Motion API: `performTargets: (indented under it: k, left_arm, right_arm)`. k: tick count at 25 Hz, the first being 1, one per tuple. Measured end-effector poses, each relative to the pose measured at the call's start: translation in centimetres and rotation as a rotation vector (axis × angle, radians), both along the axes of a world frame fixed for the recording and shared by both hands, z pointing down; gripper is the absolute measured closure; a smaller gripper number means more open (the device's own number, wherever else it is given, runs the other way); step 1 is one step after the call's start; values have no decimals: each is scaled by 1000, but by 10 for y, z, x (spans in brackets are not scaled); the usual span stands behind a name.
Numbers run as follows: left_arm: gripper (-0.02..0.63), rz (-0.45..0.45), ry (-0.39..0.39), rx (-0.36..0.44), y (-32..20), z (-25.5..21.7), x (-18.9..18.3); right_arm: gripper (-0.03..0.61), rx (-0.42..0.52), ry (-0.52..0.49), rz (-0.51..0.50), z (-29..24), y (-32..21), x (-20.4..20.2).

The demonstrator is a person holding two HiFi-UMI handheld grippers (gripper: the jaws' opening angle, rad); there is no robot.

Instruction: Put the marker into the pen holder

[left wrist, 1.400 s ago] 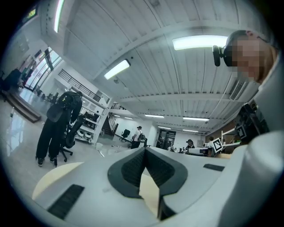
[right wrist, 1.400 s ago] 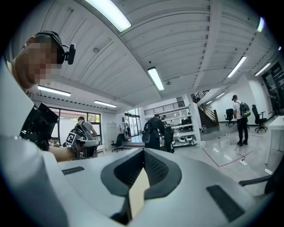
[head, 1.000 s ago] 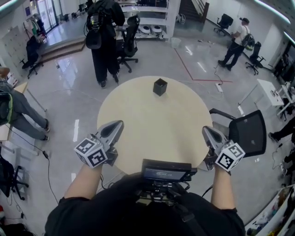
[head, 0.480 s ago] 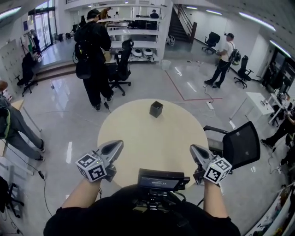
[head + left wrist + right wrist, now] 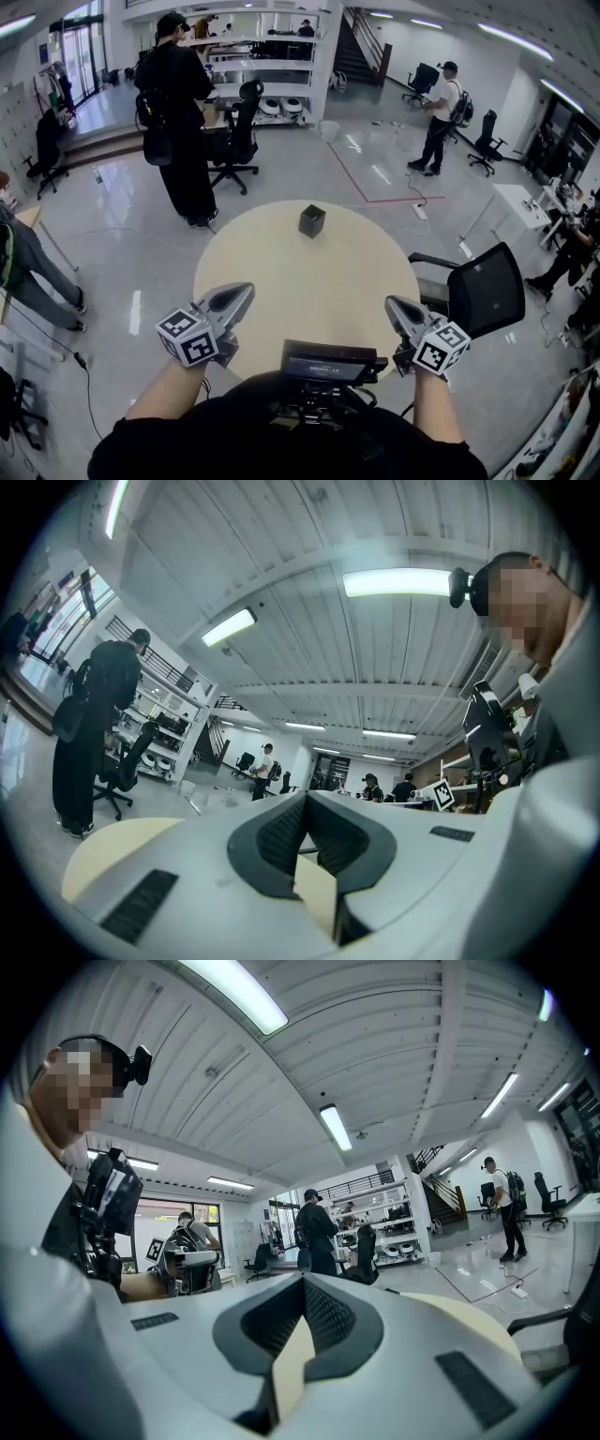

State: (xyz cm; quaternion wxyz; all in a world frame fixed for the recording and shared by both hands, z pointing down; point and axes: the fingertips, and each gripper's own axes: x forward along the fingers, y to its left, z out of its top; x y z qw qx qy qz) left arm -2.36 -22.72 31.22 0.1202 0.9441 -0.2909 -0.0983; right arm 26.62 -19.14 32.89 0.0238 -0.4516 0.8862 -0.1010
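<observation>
Left gripper (image 5: 240, 292) and right gripper (image 5: 393, 306) hover at the near edge of the table (image 5: 309, 272), jaws pressed together on nothing; the pen holder (image 5: 311, 221) stands at the far side.

the left gripper (image 5: 306, 797) points roughly level, its jaws closed tip to tip with nothing between them. a pale wedge of the table (image 5: 112, 846) shows in the gap behind the tips, and more of its round edge shows at lower left. beyond it, at left, a person in black (image 5: 89, 733) stands beside an office chair (image 5: 127, 761), with shelves (image 5: 169, 747) behind. farther off stands a person in white (image 5: 265, 764). strip lights (image 5: 398, 581) run across the ribbed ceiling. the wearer (image 5: 562, 714) fills the right edge.
</observation>
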Motion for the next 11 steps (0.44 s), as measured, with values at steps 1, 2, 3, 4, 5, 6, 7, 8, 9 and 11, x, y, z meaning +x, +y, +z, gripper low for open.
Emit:
performTargets:
  k: [1, 2, 3, 4, 5, 6, 7, 8, 9, 11]
  left_arm:
    - [618, 0, 2, 0, 0, -1, 0]
    - [618, -1, 2, 0, -1, 0, 0]
    - [618, -2, 1, -1, -1, 0, -1]
    - [618, -2, -1, 0, -2, 1, -2]
    - [618, -3, -1, 0, -1, 0, -4]
    - [618, -3, 0, 0, -1, 0, -6]
    - [618, -4, 1, 0, 0, -2, -8]
    - [618, -5, 2, 1, 0, -3, -9]
    - [618, -7, 3, 3, 0, -4, -9]
    - [618, -10, 4, 5, 0, -7, -9]
  right_arm:
    - [575, 2, 6, 1, -1, 0, 0]
    - [575, 4, 10, 2, -2, 0, 1]
    - [575, 6, 11, 4, -3, 0, 2]
    - [575, 8, 12, 6, -3, 0, 2]
    - [577, 9, 13, 7, -4, 1, 1]
    - [575, 9, 14, 8, -5, 1, -1]
    - [575, 9, 17, 7, -6, 1, -2]
    - [575, 9, 20, 5, -7, 1, -3]
    - [575, 8, 22, 2, -7, 1, -3]
    - [575, 7, 26, -5, -7, 0, -3]
